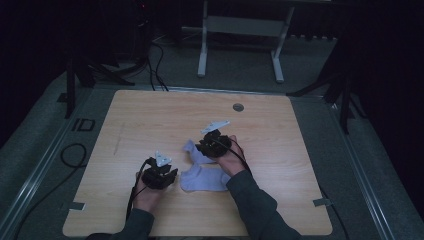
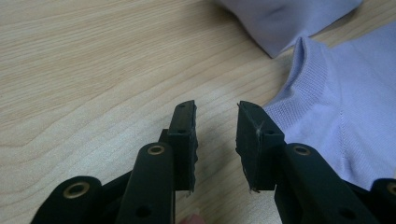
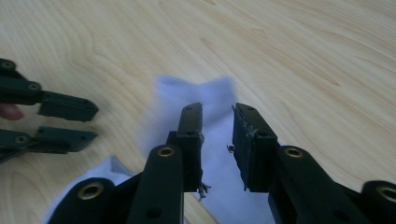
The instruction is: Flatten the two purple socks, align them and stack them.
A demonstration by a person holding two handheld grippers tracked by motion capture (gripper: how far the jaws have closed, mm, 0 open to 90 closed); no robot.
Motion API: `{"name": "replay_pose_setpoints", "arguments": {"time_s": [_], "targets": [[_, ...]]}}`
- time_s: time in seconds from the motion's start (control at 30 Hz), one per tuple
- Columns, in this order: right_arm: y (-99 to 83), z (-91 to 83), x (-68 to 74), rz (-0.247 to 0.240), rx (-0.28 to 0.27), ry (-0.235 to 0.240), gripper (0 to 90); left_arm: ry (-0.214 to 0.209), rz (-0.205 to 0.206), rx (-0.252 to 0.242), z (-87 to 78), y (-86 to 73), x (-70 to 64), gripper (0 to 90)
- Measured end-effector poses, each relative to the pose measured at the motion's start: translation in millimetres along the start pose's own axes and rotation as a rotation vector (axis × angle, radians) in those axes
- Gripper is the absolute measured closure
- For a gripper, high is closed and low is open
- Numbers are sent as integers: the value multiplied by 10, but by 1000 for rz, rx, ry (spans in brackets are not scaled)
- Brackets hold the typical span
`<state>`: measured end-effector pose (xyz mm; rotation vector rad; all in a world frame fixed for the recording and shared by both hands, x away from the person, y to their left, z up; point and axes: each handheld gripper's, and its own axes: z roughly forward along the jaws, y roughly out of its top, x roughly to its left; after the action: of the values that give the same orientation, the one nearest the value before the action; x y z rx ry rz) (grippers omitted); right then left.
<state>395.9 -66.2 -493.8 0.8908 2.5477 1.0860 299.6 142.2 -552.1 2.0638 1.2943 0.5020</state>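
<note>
Pale wooden desk (image 1: 150, 115), dark room. Two lilac knit socks (image 1: 202, 177) lie near the front edge, mid-desk. Right gripper (image 3: 217, 123) & left gripper (image 2: 215, 121) both part-open, holding nothing (left beside a cuff). Pinch cuff edge squarely, avoid the desk.

High view overhead facing forward-down, gripper views close, low, sharing sock (image 1: 202, 177), table (image 1: 150, 120)
</note>
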Motion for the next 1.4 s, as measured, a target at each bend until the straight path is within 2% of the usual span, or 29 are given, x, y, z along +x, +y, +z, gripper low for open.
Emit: {"name": "replay_pose_setpoints", "arguments": {"time_s": [0.1, 0.17, 0.2, 0.23, 0.4, 0.6, 0.9, 1.4], "targets": [[-30, -26, -93, 14, 5, -23, 722, -2, 1, 1, 2, 0, -3, 679], [-78, -28, -169, 14, 25, -55, 731, -2, -3, 2, 3, -1, -9, 678], [-149, -17, -246, 24, 50, -80, 741, -4, -2, 2, 5, -1, -9, 678], [-149, -17, -246, 24, 50, -80, 741, -3, -3, 1, 7, -1, -12, 678], [-398, 42, -426, 53, 115, -120, 766, -6, 1, 6, 16, -1, -26, 677], [-596, 76, -515, 71, 170, -163, 795, -7, 4, 7, 24, -3, -36, 676], [-746, -49, -528, 116, 154, -187, 793, -8, 2, 6, 19, -7, -39, 675], [-1010, -295, -578, 226, 135, -276, 795, -2, 2, 2, -5, -10, -18, 675]]}}
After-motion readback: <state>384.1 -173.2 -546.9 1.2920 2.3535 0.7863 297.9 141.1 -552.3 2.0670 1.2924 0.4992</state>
